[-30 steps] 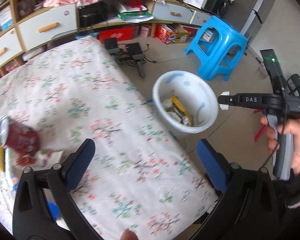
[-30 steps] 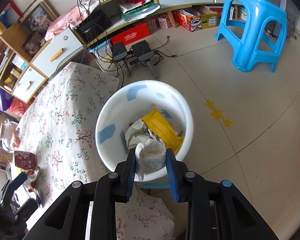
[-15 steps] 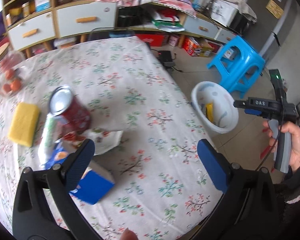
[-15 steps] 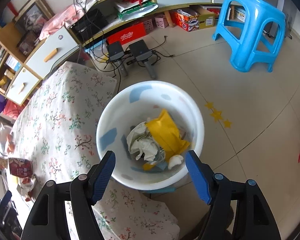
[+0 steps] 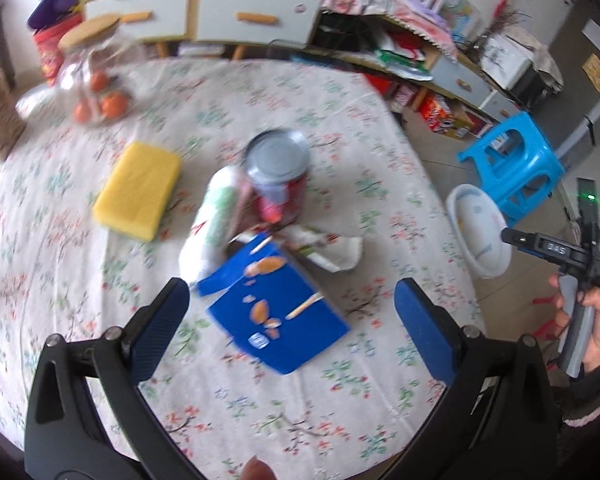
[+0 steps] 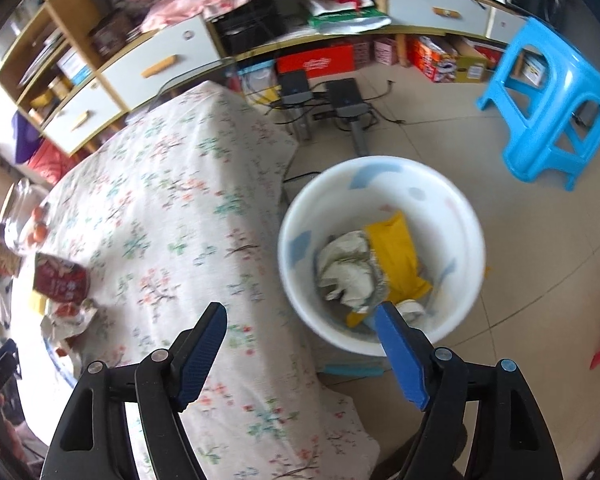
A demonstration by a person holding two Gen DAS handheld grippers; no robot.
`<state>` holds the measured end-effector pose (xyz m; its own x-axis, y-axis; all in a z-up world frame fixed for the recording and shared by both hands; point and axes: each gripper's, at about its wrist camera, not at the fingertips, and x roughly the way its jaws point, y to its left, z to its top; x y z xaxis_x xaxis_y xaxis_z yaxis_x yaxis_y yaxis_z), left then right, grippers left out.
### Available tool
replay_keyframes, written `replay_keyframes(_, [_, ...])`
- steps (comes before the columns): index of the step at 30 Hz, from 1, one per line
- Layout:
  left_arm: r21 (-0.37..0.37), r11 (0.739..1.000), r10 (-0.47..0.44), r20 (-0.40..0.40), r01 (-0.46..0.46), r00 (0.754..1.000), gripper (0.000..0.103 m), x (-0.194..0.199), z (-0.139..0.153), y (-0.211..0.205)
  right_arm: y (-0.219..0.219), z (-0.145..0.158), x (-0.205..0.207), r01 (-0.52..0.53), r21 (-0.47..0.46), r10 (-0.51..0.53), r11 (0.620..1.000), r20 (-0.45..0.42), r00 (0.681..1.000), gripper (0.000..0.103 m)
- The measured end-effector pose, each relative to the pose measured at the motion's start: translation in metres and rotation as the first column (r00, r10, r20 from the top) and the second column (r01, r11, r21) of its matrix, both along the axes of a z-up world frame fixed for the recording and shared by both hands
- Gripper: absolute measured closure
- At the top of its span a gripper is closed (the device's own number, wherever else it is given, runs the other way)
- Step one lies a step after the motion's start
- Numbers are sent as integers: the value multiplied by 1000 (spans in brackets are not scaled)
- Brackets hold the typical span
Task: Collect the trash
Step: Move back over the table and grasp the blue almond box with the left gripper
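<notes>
Over a surface [image 5: 340, 400] draped in floral cloth, the left gripper [image 5: 290, 312] hangs spread wide and empty, a blue snack box [image 5: 276, 312] lying flat between and just beyond its pads. Ahead of it sit a crumpled white wrapper [image 5: 332, 250], a white-and-green packet [image 5: 216, 216] and a red can [image 5: 278, 178], clustered together, with a yellow sponge [image 5: 138, 196] off to their left. The right gripper [image 6: 300, 348], its jaws opening and nothing between them, points down past the surface's edge at a white bin [image 6: 472, 240] on the floor holding crumpled paper [image 6: 348, 272] and a yellow bag [image 6: 396, 256].
</notes>
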<state>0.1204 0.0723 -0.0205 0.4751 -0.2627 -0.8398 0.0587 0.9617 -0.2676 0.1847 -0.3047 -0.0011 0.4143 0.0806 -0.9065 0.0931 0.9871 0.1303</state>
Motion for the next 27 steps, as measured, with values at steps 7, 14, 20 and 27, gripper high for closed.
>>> replay_keyframes(7, [-66,991,104,-137,-114,985,1,-3,-38,14,30,-2,-1,-62,-10,62,998,-1,998,24])
replay_keyframes(14, [-78,981,161,-171,-176,972,1,3,-52,0,37,-8,-1,-67,-12,67,998,-13,998,24])
replay_keyframes(20, [-129,963,205,-212,-235,956,11,6,-67,7,41,-10,-5,-81,-11,81,997,-16,997,24])
replay_keyframes(27, [-155,979,106,-158,-130,982,29,-8,-54,11,69,-7,-7,-149,-11,149,989,-10,989,24])
